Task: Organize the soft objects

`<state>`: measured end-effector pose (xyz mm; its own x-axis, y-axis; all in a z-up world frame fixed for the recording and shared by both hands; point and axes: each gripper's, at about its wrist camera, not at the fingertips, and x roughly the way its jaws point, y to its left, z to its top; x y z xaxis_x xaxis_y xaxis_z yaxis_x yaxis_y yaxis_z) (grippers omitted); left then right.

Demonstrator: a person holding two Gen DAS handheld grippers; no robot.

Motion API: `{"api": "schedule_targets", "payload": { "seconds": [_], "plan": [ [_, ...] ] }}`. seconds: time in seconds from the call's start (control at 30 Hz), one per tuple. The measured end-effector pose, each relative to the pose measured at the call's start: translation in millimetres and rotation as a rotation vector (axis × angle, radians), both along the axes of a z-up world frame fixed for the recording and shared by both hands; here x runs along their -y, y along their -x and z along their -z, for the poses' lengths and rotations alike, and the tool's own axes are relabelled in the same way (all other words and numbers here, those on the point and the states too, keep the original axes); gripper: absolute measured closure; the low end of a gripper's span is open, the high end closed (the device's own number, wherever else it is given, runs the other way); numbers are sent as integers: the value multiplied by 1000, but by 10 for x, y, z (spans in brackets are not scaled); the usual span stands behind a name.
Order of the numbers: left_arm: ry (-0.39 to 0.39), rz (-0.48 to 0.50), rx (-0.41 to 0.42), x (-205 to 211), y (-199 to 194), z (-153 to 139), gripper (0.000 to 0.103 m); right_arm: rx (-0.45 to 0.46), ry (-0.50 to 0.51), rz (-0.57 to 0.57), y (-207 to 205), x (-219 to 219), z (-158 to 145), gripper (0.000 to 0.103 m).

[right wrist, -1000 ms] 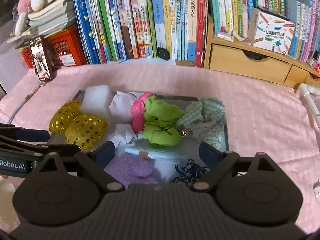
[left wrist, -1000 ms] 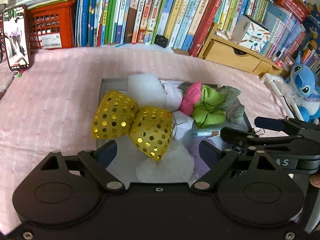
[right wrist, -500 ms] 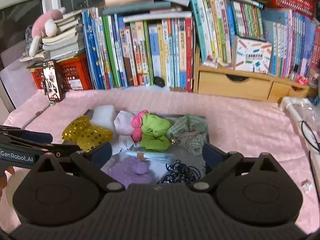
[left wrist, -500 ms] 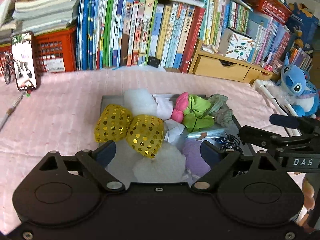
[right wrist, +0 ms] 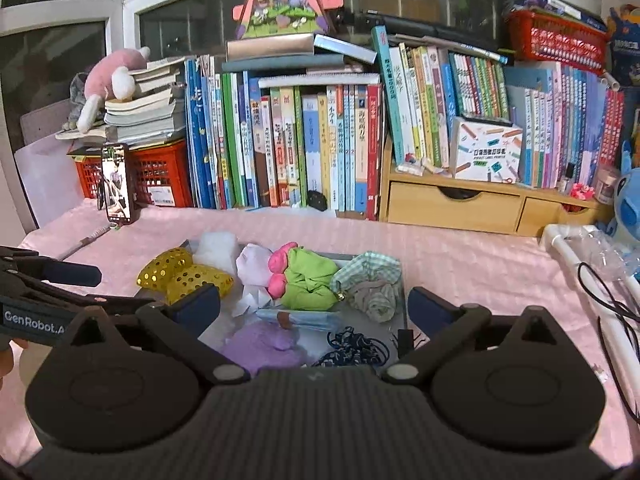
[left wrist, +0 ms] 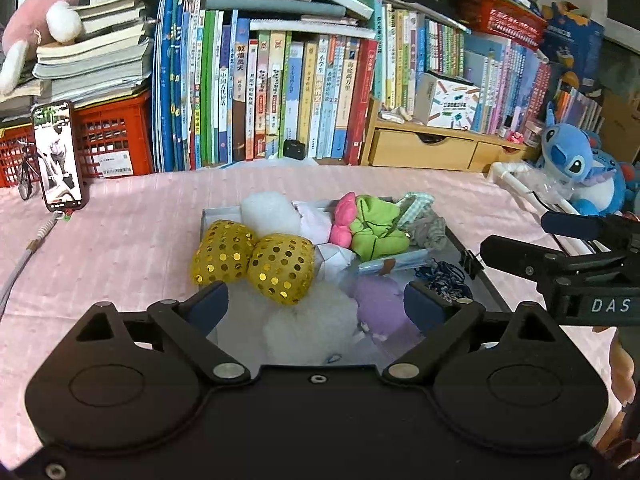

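A grey tray on the pink tablecloth holds a pile of soft things: a gold sequin bow, white fluff, a purple plush, a pink and green cloth, a checked scrunchie and a dark blue cord. My left gripper is open and empty, above the tray's near edge. My right gripper is open and empty, above the purple plush. The bow and the green cloth show in the right wrist view too.
A row of books and a wooden drawer unit stand behind the table. A phone leans against a red crate at the back left. A blue plush toy and white pipe lie at the right.
Both grippers have drawn back and risen from the tray, so the tray looks smaller and more of the bookshelf shows. Both stayed open and empty.
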<state>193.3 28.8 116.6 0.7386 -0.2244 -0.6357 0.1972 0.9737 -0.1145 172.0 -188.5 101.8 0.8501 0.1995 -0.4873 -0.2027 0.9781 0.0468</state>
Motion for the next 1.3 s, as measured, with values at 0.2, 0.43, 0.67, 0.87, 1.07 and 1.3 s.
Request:
{"api": "schedule_targets", "payload": {
  "seconds": [0.2, 0.43, 0.67, 0.87, 1.07, 1.3],
  "plan": [
    [-1, 9, 39, 18, 182, -26, 8, 35, -22, 19, 142, 61, -3, 0],
    [-1, 26, 93, 20, 423, -57, 7, 77, -30, 22, 356, 113, -13, 0],
    [-6, 39, 138, 55, 678, -61, 6, 132, -11, 28, 591, 111, -1, 0],
    [-8, 46, 178, 62, 899, -20, 5, 162, -18, 43, 774, 157, 49, 0],
    [-40, 49, 229, 101, 1105, 29, 5, 193, -8, 54, 950, 184, 115, 0],
    [-40, 59, 233, 118, 1312, 178, 4, 232, -15, 67, 1131, 175, 198, 0]
  ]
}}
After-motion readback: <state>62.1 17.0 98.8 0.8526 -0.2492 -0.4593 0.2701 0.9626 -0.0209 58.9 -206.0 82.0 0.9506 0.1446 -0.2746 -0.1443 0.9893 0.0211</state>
